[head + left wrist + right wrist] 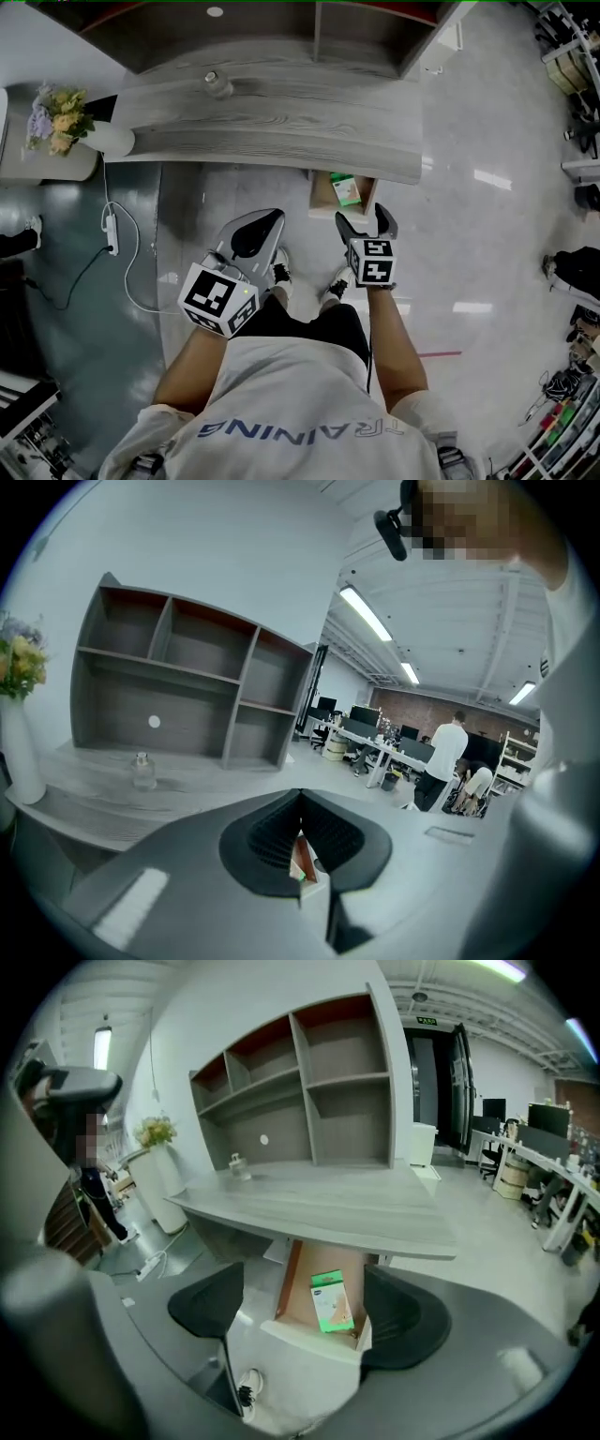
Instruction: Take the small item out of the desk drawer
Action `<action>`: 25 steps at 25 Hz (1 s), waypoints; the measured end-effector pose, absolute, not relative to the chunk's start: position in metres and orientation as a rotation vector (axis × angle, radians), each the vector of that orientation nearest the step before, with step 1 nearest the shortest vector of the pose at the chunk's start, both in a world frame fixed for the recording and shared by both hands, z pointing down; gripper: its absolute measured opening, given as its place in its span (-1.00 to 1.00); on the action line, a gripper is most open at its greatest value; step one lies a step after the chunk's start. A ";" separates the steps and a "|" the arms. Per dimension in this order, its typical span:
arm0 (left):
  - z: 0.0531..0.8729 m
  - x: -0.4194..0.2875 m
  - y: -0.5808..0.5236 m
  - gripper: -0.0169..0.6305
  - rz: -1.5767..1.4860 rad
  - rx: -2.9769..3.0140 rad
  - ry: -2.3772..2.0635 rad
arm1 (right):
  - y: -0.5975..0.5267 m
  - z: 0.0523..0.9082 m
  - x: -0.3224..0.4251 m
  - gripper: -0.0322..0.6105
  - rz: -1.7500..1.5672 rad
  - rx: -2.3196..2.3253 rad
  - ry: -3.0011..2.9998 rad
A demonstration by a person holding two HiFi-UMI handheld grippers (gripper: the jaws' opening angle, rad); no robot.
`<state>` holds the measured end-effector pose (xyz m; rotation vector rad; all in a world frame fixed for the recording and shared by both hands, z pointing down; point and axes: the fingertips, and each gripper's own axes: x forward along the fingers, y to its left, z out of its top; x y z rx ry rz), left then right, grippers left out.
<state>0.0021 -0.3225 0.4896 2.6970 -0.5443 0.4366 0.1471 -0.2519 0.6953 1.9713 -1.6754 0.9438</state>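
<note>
Lying flat in the open drawer (319, 199), the small green box (344, 190) sits just ahead of the right gripper (364, 220), framed between its two jaws but untouched. Progress: the drawer is out from under the desk (281, 122); the box is not yet gripped, so the grasp and lift-out are left to do.

Right gripper: jaws spread wide, nothing pressed between them. It is held in front of the drawer's front wall and aimed into it, forearm reaching forward.

Left gripper (258, 230): jaws drawn together, apparently empty. It sits beside the right one on its left, clear of the drawer.
</note>
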 end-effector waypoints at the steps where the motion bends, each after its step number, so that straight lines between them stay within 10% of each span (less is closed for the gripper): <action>1: 0.496 0.001 -0.326 -0.95 0.446 2.690 -0.548 | -0.257 0.710 0.149 0.40 0.951 1.961 -1.650; 25: 0.595 -0.015 -0.351 -0.95 0.588 2.593 -0.533 | -0.301 0.919 0.189 0.40 0.925 1.717 -1.238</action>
